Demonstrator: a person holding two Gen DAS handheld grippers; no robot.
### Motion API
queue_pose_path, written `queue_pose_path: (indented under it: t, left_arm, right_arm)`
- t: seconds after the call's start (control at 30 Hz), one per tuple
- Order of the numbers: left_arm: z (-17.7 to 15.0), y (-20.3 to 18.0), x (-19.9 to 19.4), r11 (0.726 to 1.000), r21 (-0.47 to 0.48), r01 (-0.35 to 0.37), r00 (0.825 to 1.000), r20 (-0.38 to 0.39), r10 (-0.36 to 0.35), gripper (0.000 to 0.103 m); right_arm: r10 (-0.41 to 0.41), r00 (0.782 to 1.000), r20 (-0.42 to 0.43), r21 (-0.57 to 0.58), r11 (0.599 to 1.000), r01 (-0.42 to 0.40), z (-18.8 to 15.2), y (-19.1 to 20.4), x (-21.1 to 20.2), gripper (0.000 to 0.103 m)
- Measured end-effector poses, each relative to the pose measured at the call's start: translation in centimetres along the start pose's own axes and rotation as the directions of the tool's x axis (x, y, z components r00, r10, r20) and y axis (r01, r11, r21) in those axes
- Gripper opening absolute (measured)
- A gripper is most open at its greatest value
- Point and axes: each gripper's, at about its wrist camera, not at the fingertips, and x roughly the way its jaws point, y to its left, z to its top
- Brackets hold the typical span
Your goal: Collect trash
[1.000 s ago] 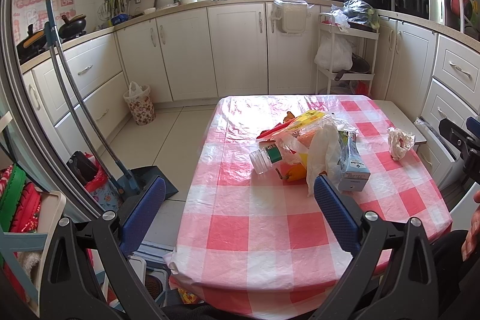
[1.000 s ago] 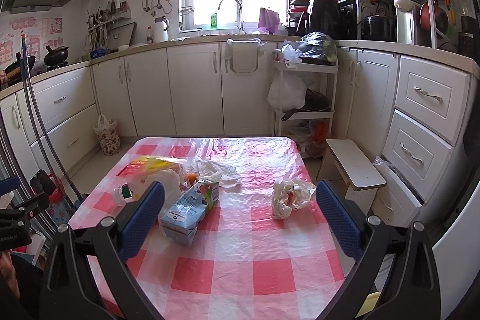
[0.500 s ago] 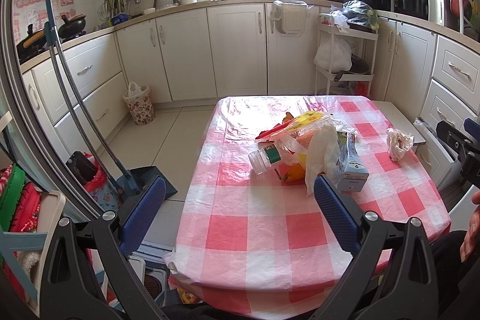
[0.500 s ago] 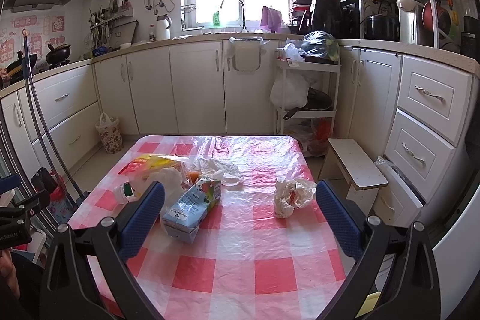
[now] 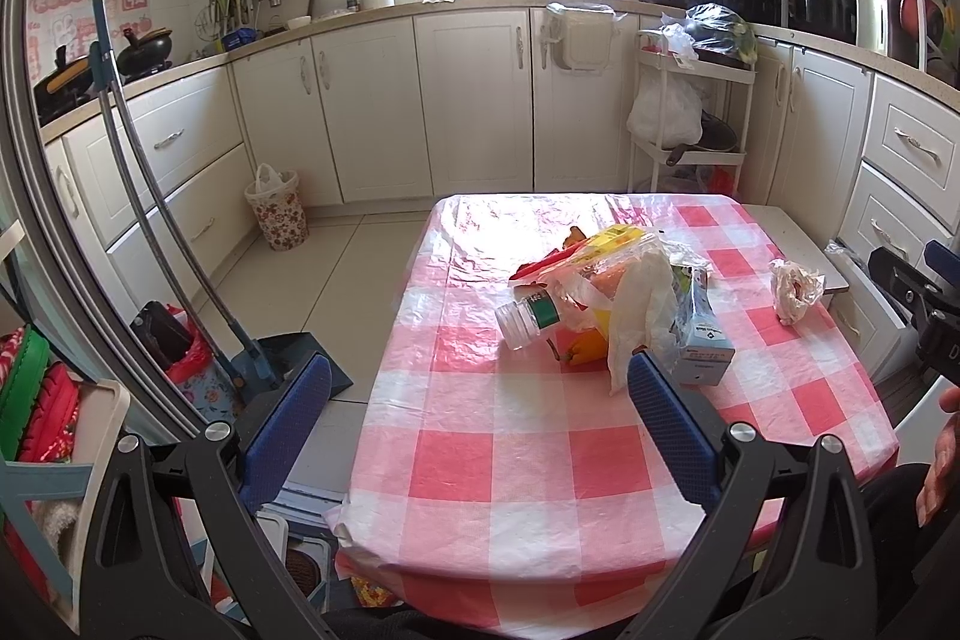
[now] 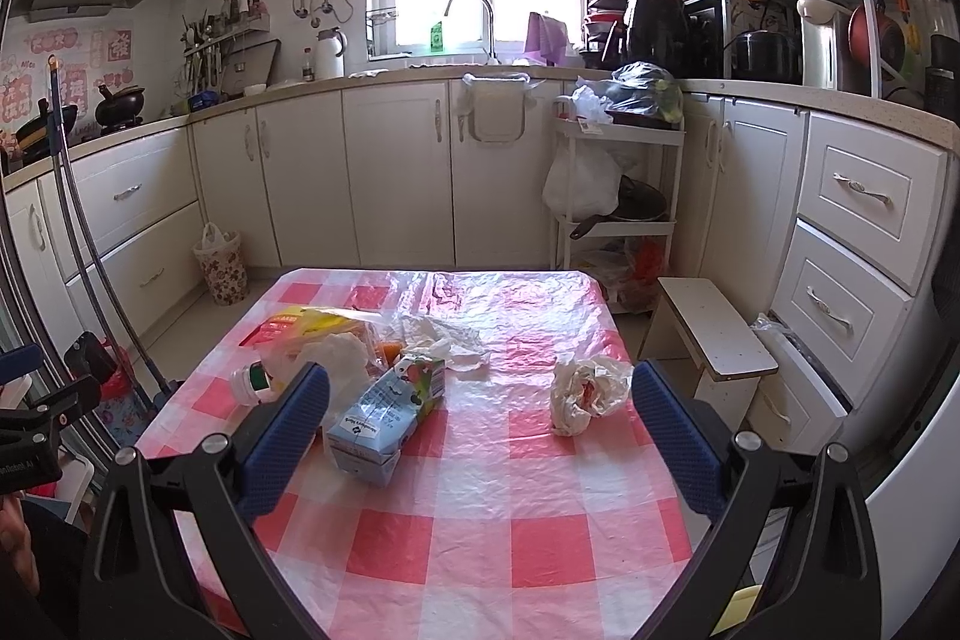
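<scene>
Trash lies on a table with a red-and-white checked cloth [image 5: 498, 466] [image 6: 480, 538]. There is a clear plastic bottle with a green label [image 5: 528, 319] [image 6: 252, 381], a light blue drink carton [image 5: 699, 334] [image 6: 387, 412], a white plastic bag [image 5: 639, 313], yellow and red wrappers [image 5: 606, 241] [image 6: 300, 323], and a crumpled wrapper apart on the right [image 5: 795, 289] [image 6: 585, 391]. My left gripper [image 5: 474, 415] is open and empty above the table's near left edge. My right gripper [image 6: 480, 418] is open and empty above the near edge, with the carton and crumpled wrapper ahead.
A floral waste basket [image 5: 277, 209] [image 6: 222, 268] stands by the cabinets at the back left. A broom and dustpan [image 5: 264, 364] lean left of the table. A white stool [image 6: 711, 334] and a wire trolley [image 6: 618, 196] stand to the right. Cabinets ring the room.
Both views have shifted only slightly; the right gripper has edged a little closer to the table. The trash has not moved and both grippers stay open.
</scene>
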Motion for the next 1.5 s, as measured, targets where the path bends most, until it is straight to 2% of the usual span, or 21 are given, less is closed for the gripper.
queue_pose_path:
  t: [0.6, 0.9, 1.13, 1.23, 1.27, 1.3, 1.37, 1.47, 1.5]
  left_arm:
    - [0.0, -0.6, 0.0, 1.0, 0.005, 0.001, 1.0, -0.004, -0.001, 0.096]
    - [0.6, -0.6, 1.6, 1.0, -0.001, 0.015, 0.998, -0.061, -0.015, 0.096]
    - [2.0, 0.0, 5.7, 0.998, -0.01, 0.066, 0.987, -0.145, -0.067, 0.096]
    - [2.6, 0.2, 7.8, 0.997, -0.015, 0.074, 0.982, -0.174, -0.076, 0.096]
    - [2.7, 0.2, 8.3, 0.997, -0.013, 0.074, 0.981, -0.179, -0.075, 0.095]
    - [2.9, 0.0, 9.1, 0.997, -0.009, 0.076, 0.979, -0.19, -0.076, 0.092]
    - [3.1, -0.3, 10.9, 0.996, -0.002, 0.086, 0.972, -0.22, -0.085, 0.088]
    - [3.2, -0.5, 13.5, 0.996, 0.004, 0.086, 0.959, -0.273, -0.082, 0.077]
    - [3.3, -0.7, 13.9, 0.996, 0.012, 0.084, 0.959, -0.272, -0.078, 0.076]
  right_arm:
    - [0.032, 0.999, -0.005, 0.021, 0.999, -0.032, 0.4, -0.5, -0.1, 0.097]
    - [0.157, 0.981, -0.116, 0.011, 0.988, -0.157, 0.8, 0.7, 3.4, 0.097]
    - [0.214, 0.948, -0.235, 0.063, 0.977, -0.205, 0.3, 0.2, 7.5, 0.096]
    - [0.235, 0.929, -0.287, 0.073, 0.972, -0.224, -0.1, 0.4, 9.1, 0.091]
    - [0.245, 0.92, -0.306, 0.076, 0.97, -0.233, -0.2, 0.5, 9.8, 0.087]
    - [0.255, 0.909, -0.329, 0.08, 0.967, -0.243, -0.3, 0.8, 10.5, 0.082]
    - [0.273, 0.889, -0.368, 0.094, 0.962, -0.257, -0.6, 1.1, 12.0, 0.079]
    - [0.287, 0.87, -0.401, 0.114, 0.958, -0.263, -0.7, 1.4, 13.7, 0.077]
    - [0.287, 0.866, -0.41, 0.118, 0.958, -0.262, -0.7, 1.5, 14.2, 0.076]
